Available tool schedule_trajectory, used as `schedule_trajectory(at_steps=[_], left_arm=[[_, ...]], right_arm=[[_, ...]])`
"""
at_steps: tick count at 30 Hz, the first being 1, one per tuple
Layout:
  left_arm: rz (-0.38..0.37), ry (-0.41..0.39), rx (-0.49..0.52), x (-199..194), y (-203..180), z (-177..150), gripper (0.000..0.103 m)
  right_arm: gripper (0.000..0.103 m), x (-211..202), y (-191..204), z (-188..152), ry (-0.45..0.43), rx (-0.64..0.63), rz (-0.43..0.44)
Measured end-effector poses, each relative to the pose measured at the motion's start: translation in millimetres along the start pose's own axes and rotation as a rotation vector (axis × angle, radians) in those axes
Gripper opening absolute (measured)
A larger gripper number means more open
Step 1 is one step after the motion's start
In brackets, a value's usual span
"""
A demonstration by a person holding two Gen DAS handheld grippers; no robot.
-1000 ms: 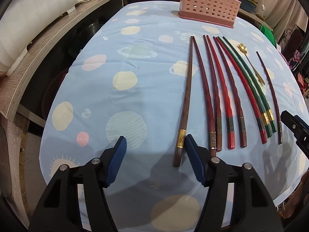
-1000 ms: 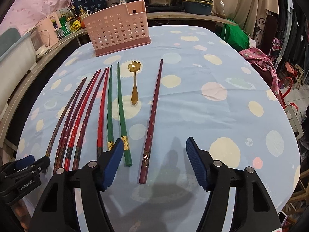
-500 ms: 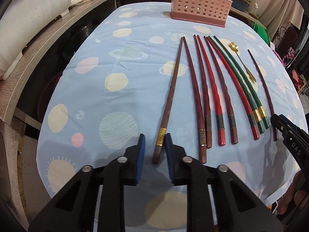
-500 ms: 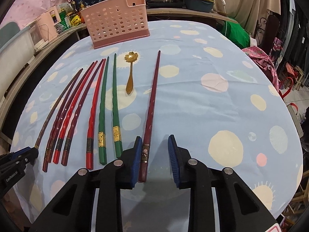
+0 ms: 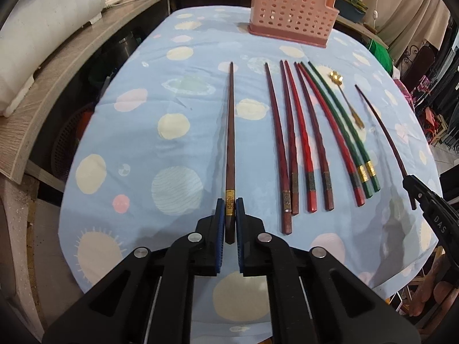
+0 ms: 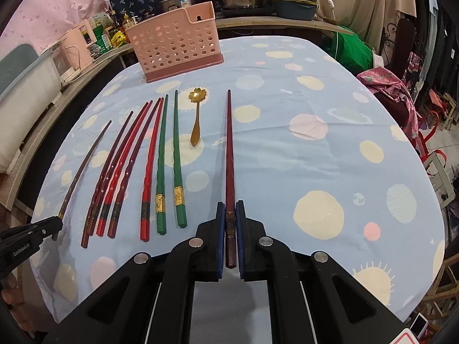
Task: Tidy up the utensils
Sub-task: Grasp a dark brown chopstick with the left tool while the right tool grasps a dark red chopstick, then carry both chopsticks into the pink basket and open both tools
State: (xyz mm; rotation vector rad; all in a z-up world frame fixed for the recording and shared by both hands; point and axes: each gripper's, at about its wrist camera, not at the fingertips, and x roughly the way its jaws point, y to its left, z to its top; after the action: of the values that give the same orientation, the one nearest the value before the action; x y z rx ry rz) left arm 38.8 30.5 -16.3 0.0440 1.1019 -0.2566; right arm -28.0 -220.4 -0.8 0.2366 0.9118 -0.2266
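Covering the table [image 5: 178, 66] is a blue cloth with pale spots, and the pink perforated holder [image 5: 289, 14] stands at its far end, well apart from both grippers. Between them lies the row of chopsticks [image 5: 304, 143], red, dark red and green, side by side, with a small gold spoon [image 6: 196, 120] just beside the green pair.

A second ago both pairs of fingers stood wide apart over the cloth; half a second ago they were narrowing. Now the left gripper [image 5: 229, 220] pinches the brown chopstick [image 5: 231, 132] near its gold band, with the butt end between the blue pads and the tip pointing toward the holder. The right gripper [image 6: 229, 223] is closing on the maroon chopstick [image 6: 229, 154], its pads already against the shaft near the thick end.

Both outermost sticks are thus in hand, so pick-up looks finished and the carry to the holder is likely next. Each stick is gripped far from its middle, so it may droop or swing.
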Motion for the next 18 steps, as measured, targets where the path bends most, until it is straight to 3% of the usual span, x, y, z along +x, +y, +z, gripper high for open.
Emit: schedule_trajectory(at_steps=[8, 18], left_arm=[[-0.012, -0.106, -0.016, -41.1, 4.6, 37.1, 0.007], [-0.047, -0.264, -0.032, -86.9, 5.2, 121.4, 0.007]], right_arm=[[0.007, -51.6, -8.5, 47.2, -0.148, 0.014, 0.013], [0.007, -82.2, -10.5, 130.7, -0.323, 0.017, 0.06]])
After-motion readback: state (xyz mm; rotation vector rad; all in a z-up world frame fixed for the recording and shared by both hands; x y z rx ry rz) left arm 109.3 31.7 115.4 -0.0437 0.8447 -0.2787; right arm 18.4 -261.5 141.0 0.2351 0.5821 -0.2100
